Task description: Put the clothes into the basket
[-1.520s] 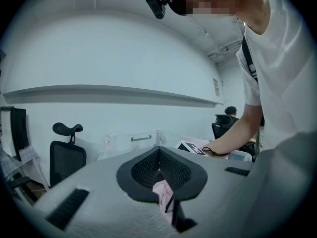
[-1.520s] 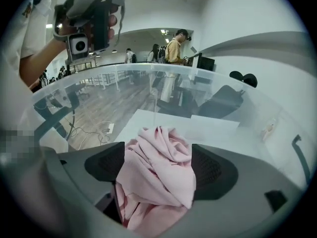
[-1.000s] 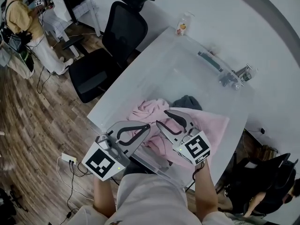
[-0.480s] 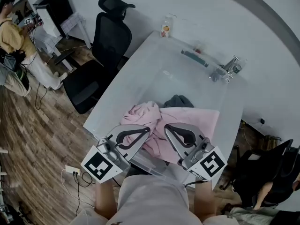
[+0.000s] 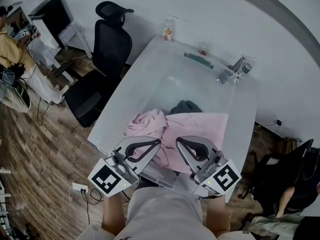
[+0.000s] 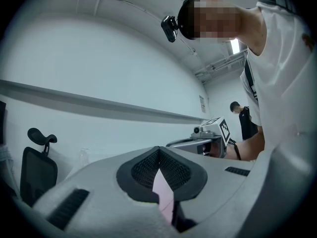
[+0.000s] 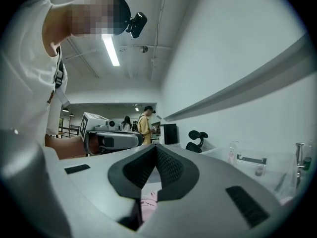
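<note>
Left gripper (image 5: 156,145): level over the table's near edge, jaws closed on a thin fold of the pink cloth (image 5: 197,129); in the left gripper view a pink strip runs up between the black pads (image 6: 143,168).
Right gripper (image 5: 181,143): just beside the left one, also level, jaws together at the tips, with crumpled pink cloth caught low in the gap between them.
Hands: one behind each marker cube, the person's forearms coming in from below the table's near edge.
Pink cloth: spread over the near half of the table (image 5: 135,99), bunched and rumpled toward the near left corner, flatter toward the right edge; its near border sits under both grippers.
Grey garment (image 5: 186,105): a small dark heap about mid-table, touching the far border of the pink cloth.
Bottle (image 5: 168,29): upright at the far left corner.
Tap (image 5: 232,70): metal, on the far edge near the right corner.
Office chair (image 5: 107,49): black, off the table's left edge, on the wooden floor (image 5: 40,149).
Power strip (image 5: 80,188): white, on the floor near the near left corner.
Other people: one in a yellow top (image 5: 10,39) well to the left, one seated (image 5: 295,199) off the near right corner.
</note>
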A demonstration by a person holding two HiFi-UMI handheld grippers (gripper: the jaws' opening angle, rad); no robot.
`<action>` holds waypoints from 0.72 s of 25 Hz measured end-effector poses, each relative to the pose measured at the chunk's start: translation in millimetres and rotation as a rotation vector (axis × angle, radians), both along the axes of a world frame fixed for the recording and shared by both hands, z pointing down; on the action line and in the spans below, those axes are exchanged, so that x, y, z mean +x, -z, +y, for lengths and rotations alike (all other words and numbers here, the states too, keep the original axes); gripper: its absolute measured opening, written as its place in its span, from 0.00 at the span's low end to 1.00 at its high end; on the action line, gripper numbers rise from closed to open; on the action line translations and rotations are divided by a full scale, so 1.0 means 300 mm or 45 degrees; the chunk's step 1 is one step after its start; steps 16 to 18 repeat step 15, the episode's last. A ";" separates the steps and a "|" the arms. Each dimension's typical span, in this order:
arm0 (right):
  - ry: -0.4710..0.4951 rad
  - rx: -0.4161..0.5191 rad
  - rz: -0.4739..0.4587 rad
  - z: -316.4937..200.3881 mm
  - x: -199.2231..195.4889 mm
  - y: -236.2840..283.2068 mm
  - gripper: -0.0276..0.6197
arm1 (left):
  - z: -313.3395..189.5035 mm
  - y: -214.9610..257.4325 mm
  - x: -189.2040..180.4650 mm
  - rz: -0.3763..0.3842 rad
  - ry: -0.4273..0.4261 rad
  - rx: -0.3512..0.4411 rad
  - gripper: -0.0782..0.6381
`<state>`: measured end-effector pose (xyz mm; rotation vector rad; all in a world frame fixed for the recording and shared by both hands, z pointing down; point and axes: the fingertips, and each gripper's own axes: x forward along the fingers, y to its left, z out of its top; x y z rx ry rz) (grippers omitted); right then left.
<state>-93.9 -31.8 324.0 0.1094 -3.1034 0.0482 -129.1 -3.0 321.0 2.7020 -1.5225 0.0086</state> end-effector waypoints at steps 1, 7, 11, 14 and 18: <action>-0.003 0.000 0.002 0.000 0.001 -0.002 0.05 | -0.001 0.002 0.001 -0.001 -0.003 0.002 0.12; -0.011 -0.004 0.013 0.006 -0.001 -0.011 0.05 | 0.005 0.003 0.000 -0.009 -0.014 0.000 0.12; -0.017 -0.003 0.030 0.015 -0.011 -0.030 0.05 | 0.012 -0.006 -0.013 -0.001 -0.008 -0.008 0.12; -0.020 -0.005 0.036 0.020 -0.019 -0.037 0.05 | 0.014 -0.008 -0.023 -0.008 -0.009 -0.002 0.12; -0.021 -0.005 0.038 0.022 -0.022 -0.039 0.05 | 0.015 -0.008 -0.026 -0.010 -0.010 0.000 0.12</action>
